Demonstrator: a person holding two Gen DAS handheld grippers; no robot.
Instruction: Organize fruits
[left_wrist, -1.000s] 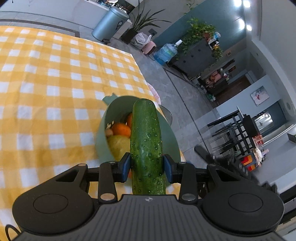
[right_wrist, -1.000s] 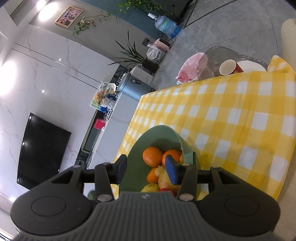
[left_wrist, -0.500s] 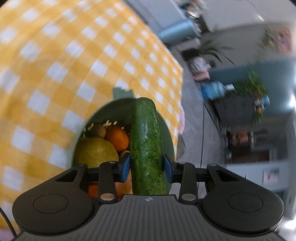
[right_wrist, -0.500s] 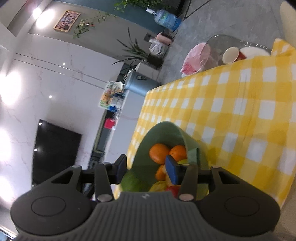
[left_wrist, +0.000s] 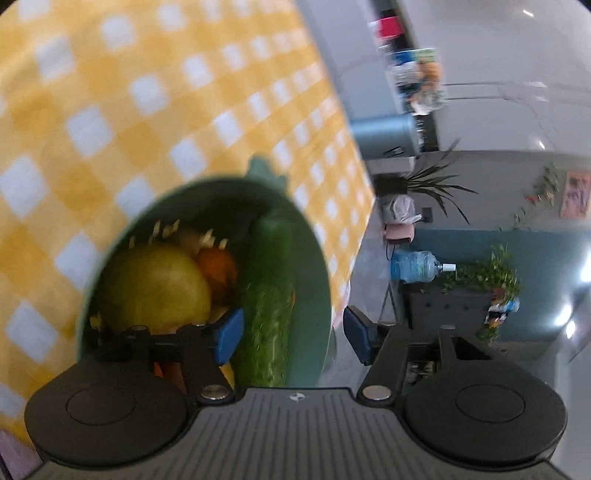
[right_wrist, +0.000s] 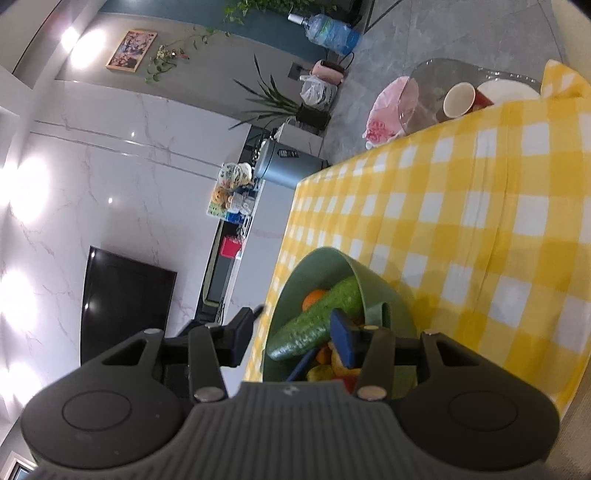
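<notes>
A green bowl (left_wrist: 314, 266) stands near the edge of the yellow checked table and holds several fruits. A cucumber (left_wrist: 267, 295) lies in it along the right wall, beside a large yellow fruit (left_wrist: 155, 291) and an orange (left_wrist: 218, 264). My left gripper (left_wrist: 293, 338) is open just above the bowl's near rim, its fingers apart from the cucumber. In the right wrist view the bowl (right_wrist: 380, 291) holds the cucumber (right_wrist: 317, 321) and an orange (right_wrist: 314, 297). My right gripper (right_wrist: 291, 338) is open and empty over the bowl's near side.
The yellow checked tablecloth (right_wrist: 480, 221) stretches to the right of the bowl. A glass side table with a paper cup (right_wrist: 458, 99) and a white plate stands past the far table edge. The table's edge drops to the grey floor (left_wrist: 373, 284) right of the bowl.
My left gripper has opened and let go of the cucumber, which now lies in the bowl. The left view has swung round. The right gripper stayed open over the bowl.
</notes>
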